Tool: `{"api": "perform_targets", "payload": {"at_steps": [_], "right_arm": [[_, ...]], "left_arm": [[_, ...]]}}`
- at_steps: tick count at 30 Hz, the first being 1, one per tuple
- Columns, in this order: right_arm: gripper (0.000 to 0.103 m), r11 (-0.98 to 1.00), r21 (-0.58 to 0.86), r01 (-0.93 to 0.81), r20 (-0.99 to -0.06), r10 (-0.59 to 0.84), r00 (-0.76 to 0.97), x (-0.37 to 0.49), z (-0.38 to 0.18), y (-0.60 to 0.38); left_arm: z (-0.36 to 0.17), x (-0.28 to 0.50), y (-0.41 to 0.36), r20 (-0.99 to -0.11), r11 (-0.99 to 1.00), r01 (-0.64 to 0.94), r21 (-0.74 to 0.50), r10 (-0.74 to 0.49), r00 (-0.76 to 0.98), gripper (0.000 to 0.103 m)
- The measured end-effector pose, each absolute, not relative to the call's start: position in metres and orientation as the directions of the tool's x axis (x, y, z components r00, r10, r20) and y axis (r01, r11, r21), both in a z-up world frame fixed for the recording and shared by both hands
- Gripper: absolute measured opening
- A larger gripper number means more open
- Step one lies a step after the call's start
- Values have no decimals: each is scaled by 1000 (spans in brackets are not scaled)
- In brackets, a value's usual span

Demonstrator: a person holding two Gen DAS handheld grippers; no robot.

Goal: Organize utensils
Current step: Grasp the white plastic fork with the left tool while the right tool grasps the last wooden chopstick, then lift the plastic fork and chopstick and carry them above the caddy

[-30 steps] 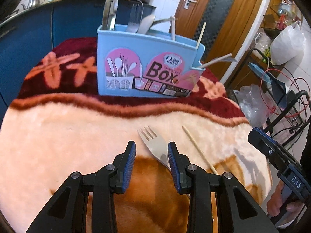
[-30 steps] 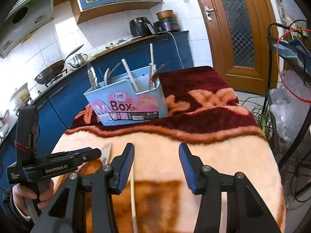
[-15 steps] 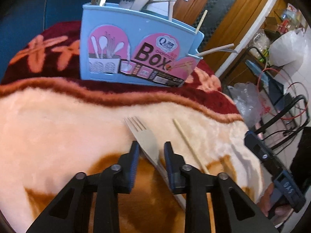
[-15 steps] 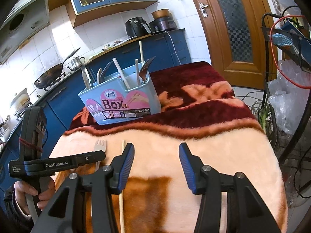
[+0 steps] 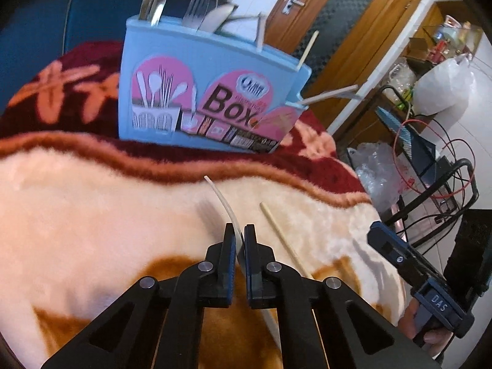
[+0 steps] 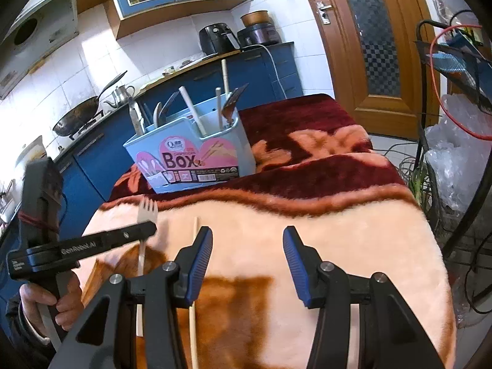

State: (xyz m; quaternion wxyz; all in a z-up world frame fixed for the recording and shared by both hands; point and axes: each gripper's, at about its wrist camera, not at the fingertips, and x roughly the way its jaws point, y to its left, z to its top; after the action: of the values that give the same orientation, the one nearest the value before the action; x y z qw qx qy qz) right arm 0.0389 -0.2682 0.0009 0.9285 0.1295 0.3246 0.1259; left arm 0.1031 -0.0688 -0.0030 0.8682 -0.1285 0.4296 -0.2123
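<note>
1. Clamping on the pale wooden fork (image 5: 226,207), the left gripper (image 5: 240,246) is closing its blue-padded fingers (image 5: 229,247) on the handle; the fork is turned on edge, its tines aimed towards the light blue plastic utensil box (image 5: 212,92).
2. Sitting well beyond the fingers, the box is standing upright at the far, dark-red end of the fluffy peach-and-brown blanket (image 6: 338,246) covering the surface, so the fork's long axis is already running roughly towards it.
3. Lying just right of the fork and roughly parallel to it is one thin wooden chopstick (image 6: 194,261), flat on the blanket, its near end passing under the right gripper (image 6: 246,258), which is the nearer hand to it.
4. Hovering with its fingers spread, the right gripper is holding nothing.
5. Counting what is loose: one fork, one chopstick. Inside the box several utensils are already standing; I cannot count them exactly.
</note>
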Motion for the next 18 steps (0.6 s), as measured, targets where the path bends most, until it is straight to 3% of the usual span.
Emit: {"api": "perform_targets", "payload": {"at_steps": [18], "right_arm": [[51,937,194,-291,-688,341,640,54,-1,-204]], "left_arm": [[54,69,-26,-548,927,263,-269,-371,750,4]]}}
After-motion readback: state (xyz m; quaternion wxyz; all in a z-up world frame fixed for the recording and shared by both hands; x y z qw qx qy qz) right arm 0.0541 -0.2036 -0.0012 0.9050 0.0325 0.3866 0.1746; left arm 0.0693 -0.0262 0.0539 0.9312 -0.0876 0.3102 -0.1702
